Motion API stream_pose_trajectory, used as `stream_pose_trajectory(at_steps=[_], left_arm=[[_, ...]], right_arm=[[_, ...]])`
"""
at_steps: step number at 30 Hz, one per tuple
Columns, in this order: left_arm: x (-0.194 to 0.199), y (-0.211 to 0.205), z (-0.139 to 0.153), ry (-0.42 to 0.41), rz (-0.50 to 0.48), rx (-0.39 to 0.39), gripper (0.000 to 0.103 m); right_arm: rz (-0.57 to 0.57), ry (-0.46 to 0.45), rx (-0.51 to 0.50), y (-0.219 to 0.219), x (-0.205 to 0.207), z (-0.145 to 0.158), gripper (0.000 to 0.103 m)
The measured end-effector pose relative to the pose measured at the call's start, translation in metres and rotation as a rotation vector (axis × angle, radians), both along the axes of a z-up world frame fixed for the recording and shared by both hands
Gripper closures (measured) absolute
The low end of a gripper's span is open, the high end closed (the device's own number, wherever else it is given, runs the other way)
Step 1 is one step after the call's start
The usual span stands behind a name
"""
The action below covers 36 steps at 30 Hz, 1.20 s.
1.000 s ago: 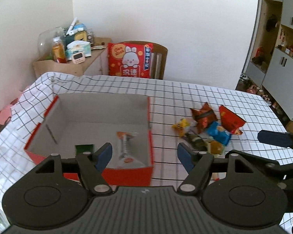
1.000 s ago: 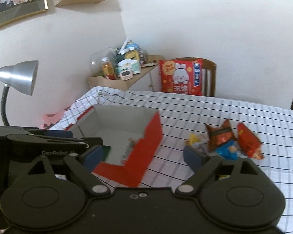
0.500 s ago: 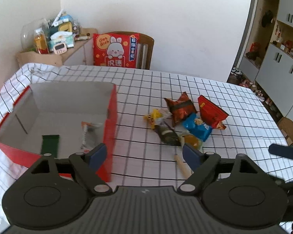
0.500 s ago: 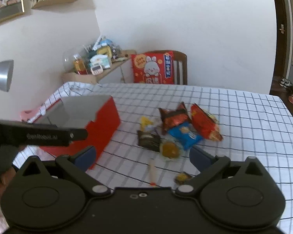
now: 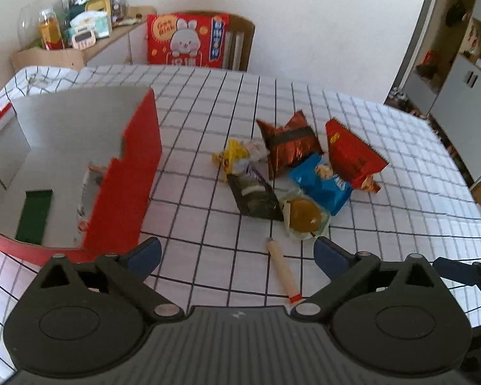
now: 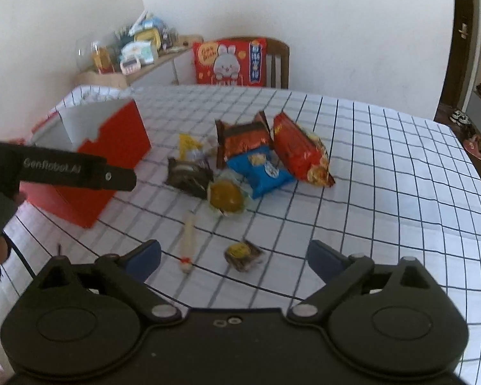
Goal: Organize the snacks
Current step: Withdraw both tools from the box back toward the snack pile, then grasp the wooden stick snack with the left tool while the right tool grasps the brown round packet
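Snacks (image 5: 301,173) lie in a small heap on the checked tablecloth (image 5: 400,147), just to the right of the red box (image 5: 125,189). The box is the home for them, I think, because two things already rest inside it: a green packet (image 5: 33,215) and a pale wrapper (image 5: 89,192) against its right wall.

In the heap, the yellow packet (image 5: 232,157) is nearest the box. The dark cookie packet (image 5: 256,197) lies beside it, and the round yellow cake (image 5: 304,215) touches that one. The blue bag (image 5: 320,183), the brown bag (image 5: 287,147) and the red bag (image 5: 352,157) are farther from the box. A long sausage stick (image 5: 282,271) lies apart, nearer the tongs. A small dark packet (image 6: 242,253) sits farther right of the box.

The left gripper (image 5: 237,253) is spread wide and holds nothing. The right gripper (image 6: 234,256) is spread wide too, and empty. Both hang above the cloth, pointing at the heap, likely so each can pick a snack. The stick and the small packet look easiest to reach.
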<state>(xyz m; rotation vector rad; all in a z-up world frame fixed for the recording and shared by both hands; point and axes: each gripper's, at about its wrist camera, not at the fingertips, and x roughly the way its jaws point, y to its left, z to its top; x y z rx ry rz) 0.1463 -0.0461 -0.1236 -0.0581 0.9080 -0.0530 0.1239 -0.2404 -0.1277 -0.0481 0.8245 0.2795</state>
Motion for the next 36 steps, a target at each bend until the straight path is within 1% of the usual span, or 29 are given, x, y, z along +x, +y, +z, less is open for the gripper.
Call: stream_pose_trajectory(at_steps=[6, 9, 15, 18, 20, 22, 24, 25, 26, 29, 30, 31, 32, 35, 36], left_arm=[[0.012, -0.019, -0.027, 0.079, 0.009, 0.035, 0.001], [0.016, -0.027, -0.037, 0.108, 0.016, 0.05, 0.001], [0.028, -0.034, -0.053, 0.16, 0.035, 0.049, 0.002], [0.034, -0.039, -0.06, 0.18, 0.029, 0.033, 0.003], [0.036, -0.042, -0.063, 0.194, 0.027, 0.028, 0.009], [0.037, -0.045, -0.067, 0.21, 0.019, 0.026, 0.022], [0.037, -0.048, -0.071, 0.221, 0.016, 0.029, 0.027], [0.038, -0.049, -0.072, 0.226, 0.016, 0.028, 0.032], [0.038, -0.05, -0.074, 0.23, 0.012, 0.023, 0.034], [0.038, -0.053, -0.074, 0.223, 0.007, 0.03, 0.041], [0.038, -0.054, -0.074, 0.219, 0.003, 0.037, 0.046], [0.037, -0.055, -0.074, 0.214, 0.001, 0.045, 0.052], [0.037, -0.056, -0.073, 0.211, 0.0, 0.052, 0.055], [0.036, -0.056, -0.072, 0.203, 0.002, 0.077, 0.068], [0.035, -0.056, -0.072, 0.195, -0.002, 0.092, 0.075]], right_arm=[[0.076, 0.038, -0.035, 0.0, 0.014, -0.019, 0.01], [0.113, 0.051, -0.055, 0.003, 0.02, -0.027, 0.014], [0.171, 0.07, -0.087, 0.008, 0.034, -0.039, 0.022], [0.19, 0.084, -0.103, 0.009, 0.04, -0.045, 0.029], [0.195, 0.092, -0.1, 0.007, 0.044, -0.049, 0.036], [0.202, 0.095, -0.099, 0.008, 0.046, -0.05, 0.039], [0.221, 0.092, -0.105, 0.009, 0.047, -0.052, 0.043], [0.231, 0.091, -0.111, 0.01, 0.047, -0.053, 0.046], [0.24, 0.088, -0.12, 0.012, 0.047, -0.054, 0.05], [0.251, 0.082, -0.129, 0.014, 0.049, -0.055, 0.054], [0.25, 0.081, -0.127, 0.014, 0.049, -0.055, 0.056], [0.25, 0.082, -0.126, 0.014, 0.05, -0.055, 0.06], [0.25, 0.085, -0.125, 0.013, 0.05, -0.055, 0.063], [0.25, 0.08, -0.131, 0.013, 0.049, -0.055, 0.064], [0.249, 0.077, -0.136, 0.014, 0.048, -0.055, 0.064]])
